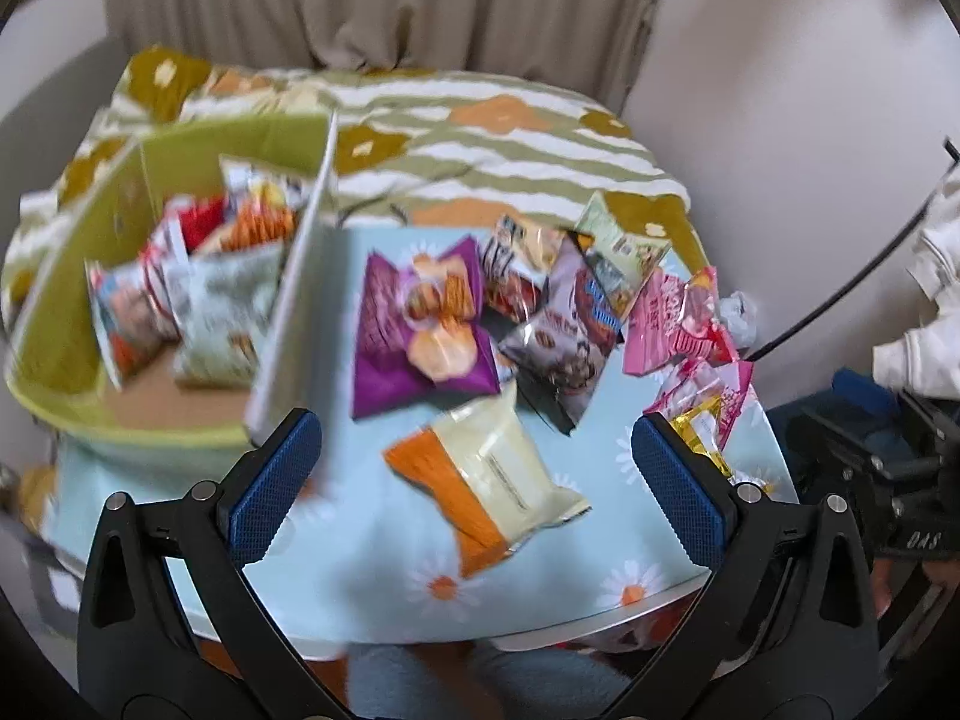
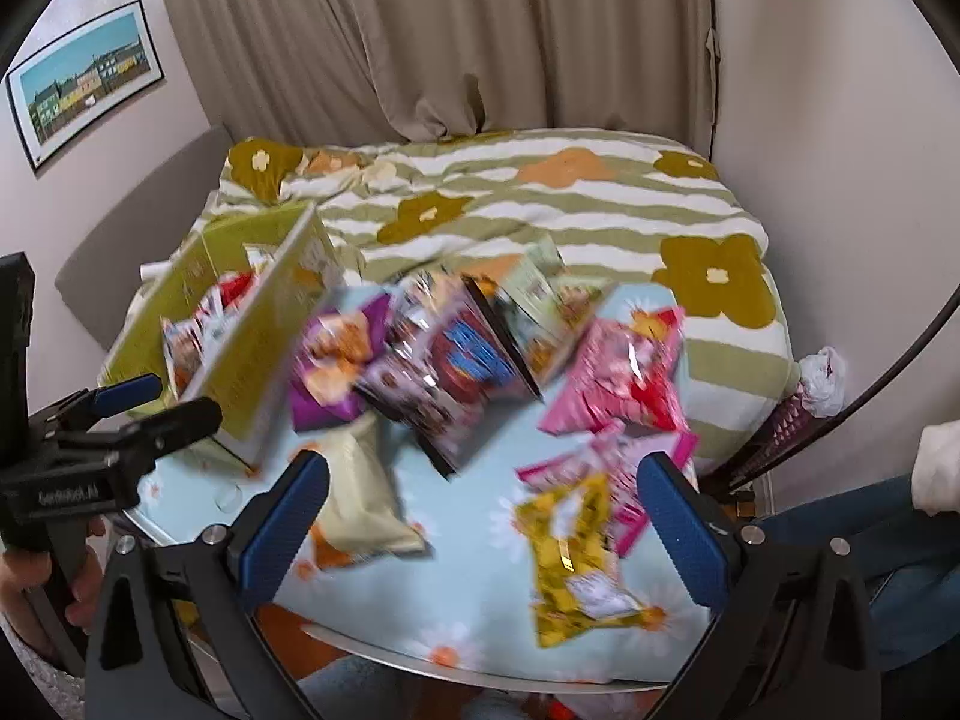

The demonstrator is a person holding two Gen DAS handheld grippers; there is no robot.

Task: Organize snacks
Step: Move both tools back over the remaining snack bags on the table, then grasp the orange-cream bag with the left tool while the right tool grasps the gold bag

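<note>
Hovering low over the near edge of the worktop (image 1: 336, 594), the left claw (image 1: 477, 480) stands spread wide with nothing between its blue pads, and the right claw (image 2: 483, 513) is likewise wide apart and empty. Just ahead of the left claw lies a cream-and-orange packet (image 1: 492, 480) on the pale blue daisy cloth; the right view alone shows a yellow packet (image 2: 576, 564) whole, close before its claw. Behind these comes the loose heap — a purple bag (image 1: 420, 324), a dark bag (image 1: 564, 336), pink packets (image 1: 672, 324) — all on the worktop. To the left stands a green box (image 1: 78, 252), open-topped, with several snack bags (image 1: 222, 300) upright inside; the left view looks into it, the right view sees mostly its outer wall. Only the right view shows a framed picture (image 2: 84, 84) on the wall and faint lettering on the other tool, too blurred to read surely. Farther back, a striped flowered blanket (image 2: 540, 204), then curtains (image 2: 480, 30).
</note>
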